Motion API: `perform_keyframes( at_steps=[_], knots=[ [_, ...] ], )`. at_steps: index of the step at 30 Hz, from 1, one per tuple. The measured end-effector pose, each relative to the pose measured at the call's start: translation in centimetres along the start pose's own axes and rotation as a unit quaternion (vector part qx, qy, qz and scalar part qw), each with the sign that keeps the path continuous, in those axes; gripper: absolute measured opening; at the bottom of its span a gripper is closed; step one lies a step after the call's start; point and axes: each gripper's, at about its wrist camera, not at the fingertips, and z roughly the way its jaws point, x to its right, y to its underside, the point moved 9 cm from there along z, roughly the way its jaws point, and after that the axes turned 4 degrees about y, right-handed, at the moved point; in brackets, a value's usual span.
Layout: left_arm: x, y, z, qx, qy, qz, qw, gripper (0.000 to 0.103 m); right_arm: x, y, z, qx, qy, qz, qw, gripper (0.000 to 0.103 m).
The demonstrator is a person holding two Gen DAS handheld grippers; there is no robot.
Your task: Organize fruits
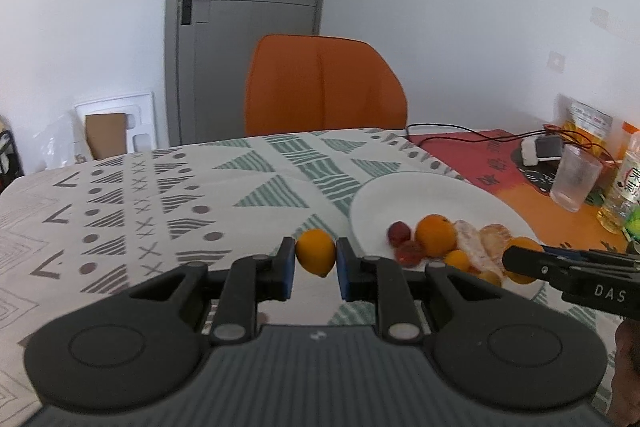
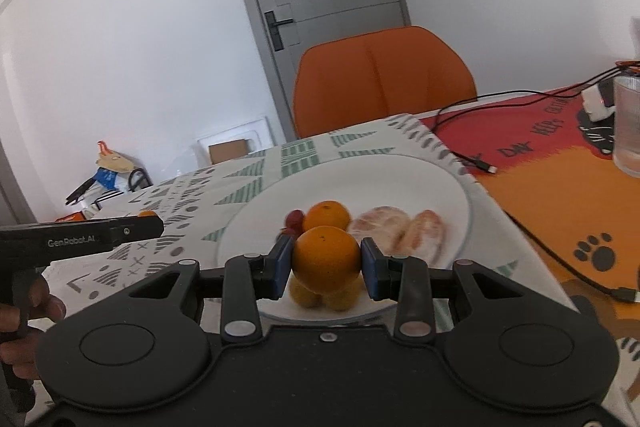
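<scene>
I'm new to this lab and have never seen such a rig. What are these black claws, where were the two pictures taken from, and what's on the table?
No robot: a person holds two hand grippers, each with a camera looking along its fingers. One picture is from the left gripper, clamped on a small yellow-orange fruit beside the plate. The other is from the right gripper, clamped on an orange over that plate. On the plate lie another orange, red fruits and peeled segments. Further right stands a cup.

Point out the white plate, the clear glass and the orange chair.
white plate (image 1: 400, 195), left wrist view, bare far part of the plate.
clear glass (image 1: 575, 179), left wrist view, middle of its side wall.
orange chair (image 2: 384, 83), right wrist view, middle of the backrest.
</scene>
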Motion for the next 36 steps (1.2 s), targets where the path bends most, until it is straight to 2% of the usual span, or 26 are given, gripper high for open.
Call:
perform_keyframes(
  at_steps=[3,18,21,23,25,32,36],
  knots=[
    [1.0,-0.2,0.5,0.000,0.010,0.004,0.9999,0.020,0.9,-0.1,-0.2,0.003,0.004,0.014,1.000,0.041],
    [5.6,-1.6,2.2,0.002,0.054,0.037,0.9978,0.021,3.8,-0.6,-0.9,0.016,0.026,0.041,0.999,0.041],
    [6.2,-1.7,2.3,-0.004,0.057,0.037,0.9976,0.032,3.8,-0.5,-0.9,0.015,0.025,0.043,0.999,0.041],
    [6.2,-1.6,2.2,-0.007,0.057,0.039,0.9976,0.049,3.7,-0.4,-0.8,0.014,0.023,0.043,0.999,0.041],
    [5.7,-1.5,1.9,-0.003,0.045,0.039,0.9982,0.060,3.6,-0.4,-0.8,0.013,0.019,0.045,0.999,0.041],
    [3.0,-1.5,0.3,0.011,0.014,0.023,0.9996,0.078,2.6,-0.4,-0.6,0.008,0.008,0.042,0.999,0.042],
    [1.4,-1.2,-0.7,0.012,0.002,0.006,0.9999,0.085,1.4,-0.5,-0.7,0.008,0.002,0.036,0.999,0.058]
  ],
)
